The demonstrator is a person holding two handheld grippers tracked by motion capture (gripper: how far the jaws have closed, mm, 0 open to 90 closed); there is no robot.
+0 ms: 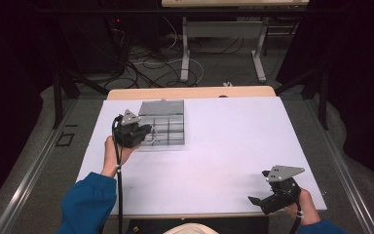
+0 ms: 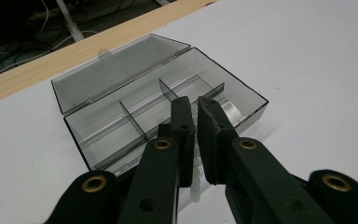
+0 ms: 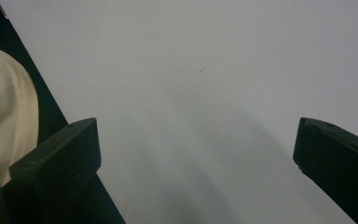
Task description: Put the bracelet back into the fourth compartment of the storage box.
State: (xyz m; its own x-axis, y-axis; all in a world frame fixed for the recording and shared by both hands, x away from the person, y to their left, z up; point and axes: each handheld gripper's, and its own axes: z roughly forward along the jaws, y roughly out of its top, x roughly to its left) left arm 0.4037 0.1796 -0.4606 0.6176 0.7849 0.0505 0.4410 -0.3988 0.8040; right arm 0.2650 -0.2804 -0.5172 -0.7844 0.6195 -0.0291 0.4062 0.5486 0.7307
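Item: clear smoky plastic compartment box [image 2: 168, 105], lid open, on white table [image 1: 233, 146]. Left tool [image 2: 195, 133] closed on a small whitish part over its front edge; slip risk. Right tool [image 3: 196, 154] open, well apart.

The left gripper [image 2: 195, 105] has its two black fingers [image 2: 182, 135] almost pressed together, pointing down. The right gripper [image 3: 196, 154] sits low on the near right side, its fingers [image 3: 60, 158] spread wide apart.
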